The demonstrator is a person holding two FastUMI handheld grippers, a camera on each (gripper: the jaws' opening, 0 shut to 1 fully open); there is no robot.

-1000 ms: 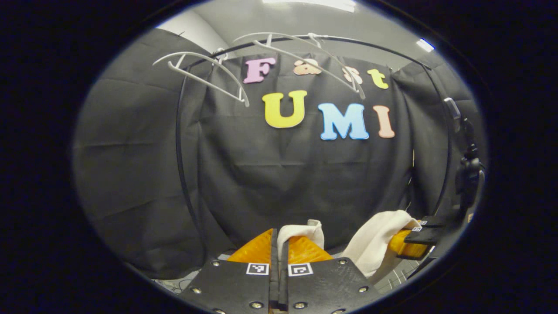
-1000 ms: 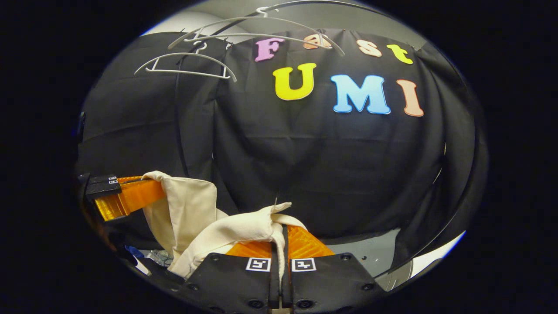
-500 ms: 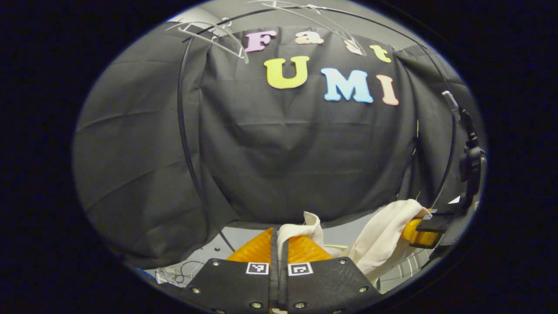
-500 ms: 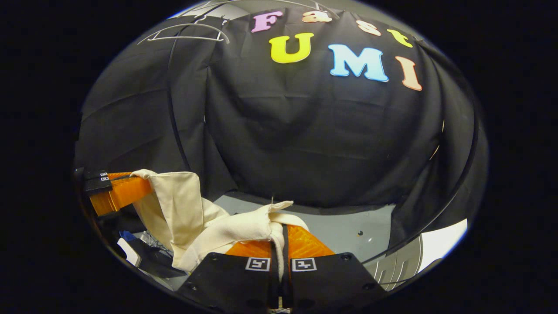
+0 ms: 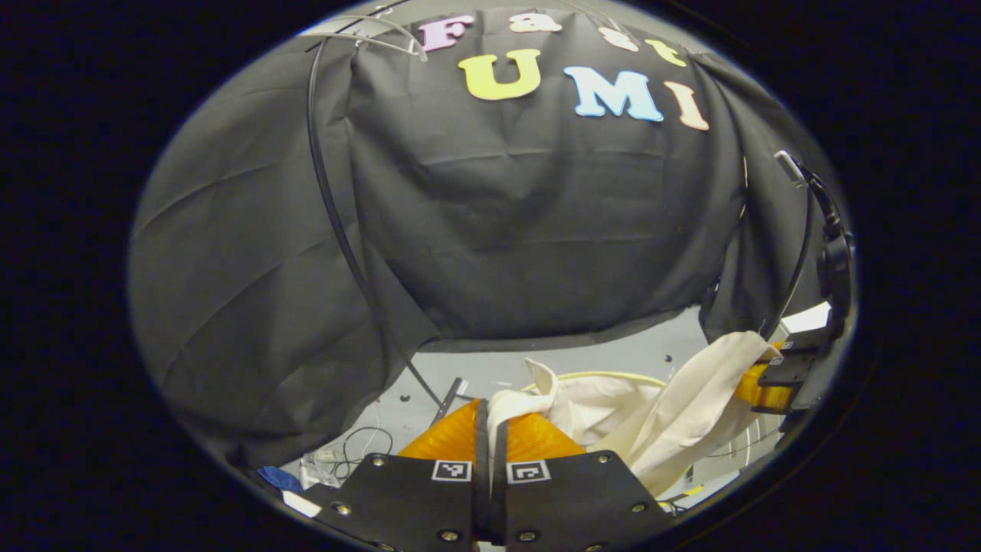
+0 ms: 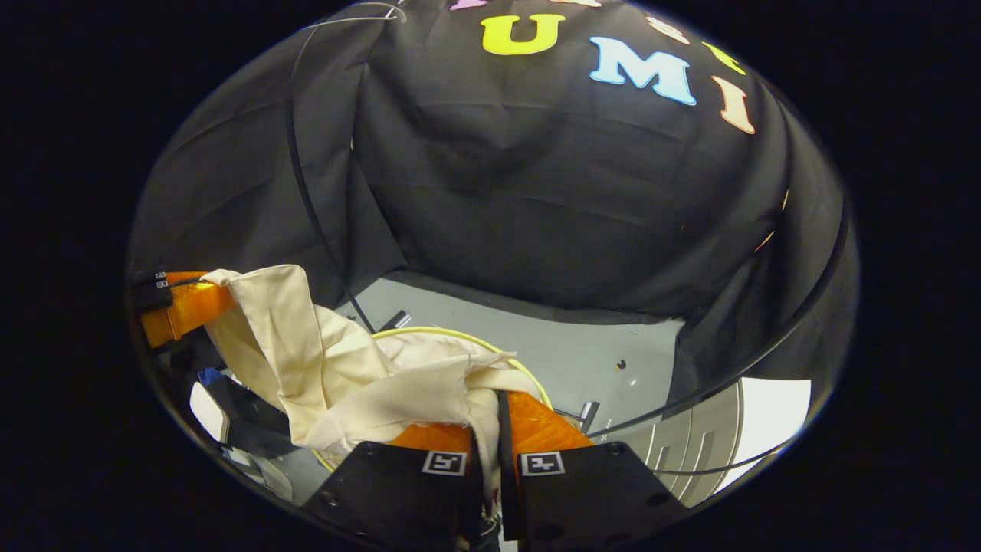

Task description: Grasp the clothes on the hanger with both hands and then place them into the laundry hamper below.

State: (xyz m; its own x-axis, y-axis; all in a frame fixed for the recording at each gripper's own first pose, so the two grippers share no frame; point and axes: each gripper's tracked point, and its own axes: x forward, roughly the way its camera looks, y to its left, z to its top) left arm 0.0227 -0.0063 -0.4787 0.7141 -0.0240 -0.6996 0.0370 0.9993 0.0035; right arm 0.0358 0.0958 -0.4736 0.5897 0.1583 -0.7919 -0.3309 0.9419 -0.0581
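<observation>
The cream garment (image 5: 674, 414) is a soft, matte woven cloth, creased and bunched into loose folds, and it hangs slung between the two tools. In the left gripper view the left tool (image 5: 490, 418) has its ribbed, wedge-shaped fingers pressed together on a gathered corner of the fabric, which pokes up above the tips in a small crumpled peak. Farther right in that view the right tool (image 5: 766, 379) pinches another edge of the same cloth, the fabric draping down from it in a long smooth fold.

In the right gripper view the right tool (image 6: 490, 410) is clamped on a twisted wad of the garment (image 6: 337, 376), a strip of it running down between the fingers. The left tool (image 6: 180, 307) grips the far end at the left rim.

Below the cloth lies the laundry hamper (image 6: 429, 333), seen as a thin, pale yellow round rim; the sagging middle of the garment hangs over its opening, covering most of it. The hamper stands on a smooth grey floor (image 6: 613, 337). A thin dark curved rail (image 5: 326, 192) rises in front of the wrinkled black cloth wall (image 5: 536, 215), with pale wire hangers (image 5: 368, 31) at the top.
</observation>
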